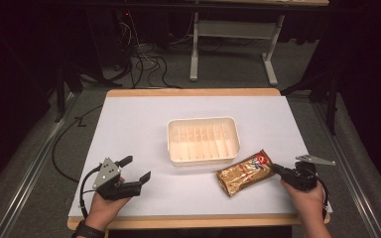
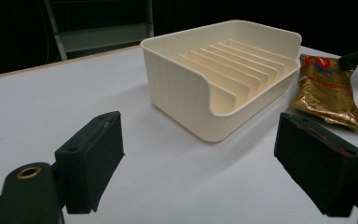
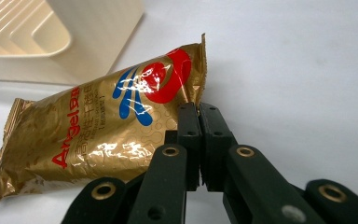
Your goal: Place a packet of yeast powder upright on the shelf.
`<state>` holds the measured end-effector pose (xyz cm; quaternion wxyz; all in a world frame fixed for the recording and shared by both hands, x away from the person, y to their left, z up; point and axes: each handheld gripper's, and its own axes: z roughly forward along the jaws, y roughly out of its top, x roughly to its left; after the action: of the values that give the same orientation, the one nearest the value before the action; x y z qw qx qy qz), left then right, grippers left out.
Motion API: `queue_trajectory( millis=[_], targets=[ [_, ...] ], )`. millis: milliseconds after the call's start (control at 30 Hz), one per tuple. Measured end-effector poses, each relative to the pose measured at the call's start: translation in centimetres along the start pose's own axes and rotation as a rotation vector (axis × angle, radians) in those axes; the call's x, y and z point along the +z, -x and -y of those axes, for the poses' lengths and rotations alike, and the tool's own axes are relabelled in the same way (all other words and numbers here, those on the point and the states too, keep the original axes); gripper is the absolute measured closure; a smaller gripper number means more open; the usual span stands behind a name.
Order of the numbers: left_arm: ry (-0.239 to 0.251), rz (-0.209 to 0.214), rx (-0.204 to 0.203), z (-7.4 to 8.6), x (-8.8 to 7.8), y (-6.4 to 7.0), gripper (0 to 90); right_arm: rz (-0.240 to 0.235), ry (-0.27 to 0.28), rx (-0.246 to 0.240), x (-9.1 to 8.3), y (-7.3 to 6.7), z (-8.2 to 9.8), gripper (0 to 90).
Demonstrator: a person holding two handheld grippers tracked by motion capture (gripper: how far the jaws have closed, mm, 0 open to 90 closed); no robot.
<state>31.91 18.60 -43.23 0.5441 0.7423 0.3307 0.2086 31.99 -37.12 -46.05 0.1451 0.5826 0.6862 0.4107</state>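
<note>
Right hand-held gripper (image 3: 199, 109) is clenched, jaws pressed together right at the sealed end edge of the shiny gold foil snack packet with red and blue logo (image 3: 98, 135); I can't tell for sure if the seam is pinched between the pads or just touched, reads like a nip on the edge. Packet lies flat on the white surface (image 1: 139, 124), near the front right, long axis running diagonally from my right gripper toward the front-right corner of the cream plastic tray with upright divider slats (image 1: 203, 140). Packet's far end sits just beside the tray's front wall, apart from it as far as I can see.

Left hand-held gripper (image 2: 200, 154) is released, 2 jaws wide apart, nothing between them, resting low at front left, aimed at the tray, well apart from the packet. Right hand is clearly nearer.

My guess: next move carries the packet up and left into the tray; the tray's front wall is the 1 thing in the way, so lift first.
</note>
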Motion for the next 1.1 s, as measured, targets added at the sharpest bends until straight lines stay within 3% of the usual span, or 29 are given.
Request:
queue_trajectory(
  millis=[233,333,433,467,500,533,567,667,900,1100],
  targets=[
    [-0.007,0.006,0.005,0.0,0.1,0.0,16.1,0.009,0.004,0.016,0.0,0.5,0.1,88.0],
    [-0.006,0.003,0.002,0.0,0.2,0.0,16.1,0.006,0.002,0.027,0.1,0.5,0.1,82.4],
    [-0.004,0.003,0.001,0.0,0.1,0.0,16.1,-0.001,0.008,0.047,0.3,0.6,0.3,68.7],
    [-0.005,0.003,0.004,0.0,0.0,0.0,16.1,-0.027,0.028,0.081,0.3,0.6,0.4,56.6],
    [-0.005,0.003,0.006,0.0,0.0,0.1,16.1,-0.027,0.028,0.081,0.3,0.6,0.4,56.6],
    [-0.003,0.002,0.004,0.0,0.0,0.1,16.1,-0.080,0.062,0.145,0.1,0.9,0.5,47.8],
    [-0.003,0.003,0.003,0.0,0.0,0.1,16.1,-0.080,0.062,0.145,0.1,0.9,0.5,47.8],
    [0.001,0.000,-0.001,0.0,-0.1,0.1,16.1,-0.108,0.091,0.210,0.0,1.2,0.7,39.1],
    [0.004,-0.002,-0.002,0.1,-0.1,0.1,16.1,-0.161,0.072,0.384,0.7,2.5,1.5,37.9],
    [0.004,-0.003,-0.004,0.1,-0.1,0.0,16.1,-0.214,0.048,0.426,1.7,2.5,1.6,47.5]
  ],
)
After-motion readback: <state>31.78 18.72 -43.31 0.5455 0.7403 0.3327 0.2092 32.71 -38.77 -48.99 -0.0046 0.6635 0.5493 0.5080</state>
